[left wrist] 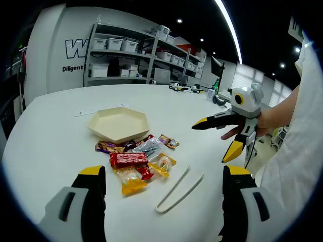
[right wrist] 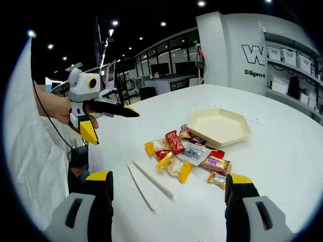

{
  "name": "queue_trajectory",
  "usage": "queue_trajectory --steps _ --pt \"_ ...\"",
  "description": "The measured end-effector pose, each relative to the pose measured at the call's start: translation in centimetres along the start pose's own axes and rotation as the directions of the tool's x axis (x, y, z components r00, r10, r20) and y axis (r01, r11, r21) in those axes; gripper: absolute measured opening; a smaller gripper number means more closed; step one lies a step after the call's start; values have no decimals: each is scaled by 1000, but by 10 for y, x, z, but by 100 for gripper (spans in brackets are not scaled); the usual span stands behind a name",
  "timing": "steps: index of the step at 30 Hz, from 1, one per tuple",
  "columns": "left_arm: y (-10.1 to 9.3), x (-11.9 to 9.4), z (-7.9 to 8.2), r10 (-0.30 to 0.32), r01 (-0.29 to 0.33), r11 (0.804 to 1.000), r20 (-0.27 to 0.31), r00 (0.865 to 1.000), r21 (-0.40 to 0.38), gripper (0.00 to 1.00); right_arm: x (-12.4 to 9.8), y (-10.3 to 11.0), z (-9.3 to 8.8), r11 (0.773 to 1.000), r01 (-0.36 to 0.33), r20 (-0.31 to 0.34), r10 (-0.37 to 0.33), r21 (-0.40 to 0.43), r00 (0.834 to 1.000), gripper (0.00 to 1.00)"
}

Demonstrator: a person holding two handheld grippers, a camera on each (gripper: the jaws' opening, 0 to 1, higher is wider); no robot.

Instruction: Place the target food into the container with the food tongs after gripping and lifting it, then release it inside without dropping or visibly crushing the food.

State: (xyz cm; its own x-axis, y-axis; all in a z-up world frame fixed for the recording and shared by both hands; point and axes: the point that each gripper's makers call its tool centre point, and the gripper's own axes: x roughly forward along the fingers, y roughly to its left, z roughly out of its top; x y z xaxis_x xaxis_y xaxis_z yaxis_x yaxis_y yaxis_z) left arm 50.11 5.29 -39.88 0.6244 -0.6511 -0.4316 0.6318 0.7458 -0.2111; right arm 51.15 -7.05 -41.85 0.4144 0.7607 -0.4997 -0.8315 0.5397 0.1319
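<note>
A pile of wrapped snacks lies on the white round table, with a red packet and orange packets among them. Just beyond the pile stands an empty cream hexagonal tray. White food tongs lie flat on the table beside the snacks, held by nothing. My left gripper is open above the table with nothing between its fingers. My right gripper is open too, held in a hand, off to the side of the tongs.
The table curves away on all sides. A small paper strip lies past the tray. Shelves with bins stand along the far wall. A white sleeve is close by.
</note>
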Motion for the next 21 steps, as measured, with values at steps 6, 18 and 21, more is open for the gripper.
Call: queue_trajectory --steps 6,18,21 --pt "1 -1 -1 2 -2 1000 -2 1000 0 92 0 0 1 1000 -1 2 1 -1 1000 90" --pt "-3 -1 -1 -5 5 1000 -4 1000 5 91 -3 1 1 1000 1 1 -1 -6 1000 90" --pt "-4 -1 -2 -7 7 1000 -5 1000 7 91 -3 2 0 1000 1 -1 -1 -8 1000 90"
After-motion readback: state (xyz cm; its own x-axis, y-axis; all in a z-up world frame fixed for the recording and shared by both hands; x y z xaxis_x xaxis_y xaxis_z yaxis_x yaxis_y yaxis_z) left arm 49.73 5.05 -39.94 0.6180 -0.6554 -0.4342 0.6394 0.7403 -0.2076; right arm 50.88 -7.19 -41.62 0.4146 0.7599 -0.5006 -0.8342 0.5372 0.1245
